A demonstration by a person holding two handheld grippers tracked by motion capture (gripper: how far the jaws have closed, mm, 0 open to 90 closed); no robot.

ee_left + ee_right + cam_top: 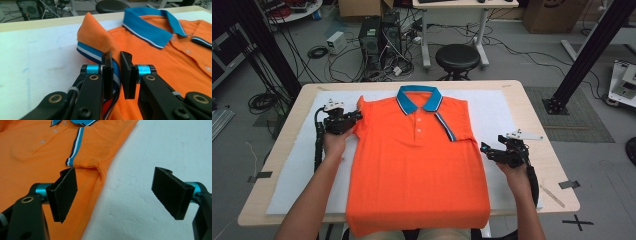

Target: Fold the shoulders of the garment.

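Note:
An orange polo shirt (419, 165) with a blue collar (418, 97) lies flat, front up, on a white sheet (507, 115). Its hem hangs over the table's near edge. My left gripper (354, 117) is at the shirt's left shoulder, shut on the left sleeve (96, 35), which stands lifted off the sheet. The sleeve's blue-and-white striped cuff (87, 52) runs between the left gripper's (116, 56) pads. The right sleeve (75, 147) lies folded in over the chest. My right gripper (487, 150) rests beside the shirt's right edge. In its own view the right gripper (115, 192) stands wide open over that edge, holding nothing.
The wooden table (539, 130) carries the white sheet under the shirt, with bare sheet on both sides. Beyond the far edge stand a black stool (457, 57), computer cases (379, 37) and loose cables on the floor. Tape marks sit near the table's right corner (568, 184).

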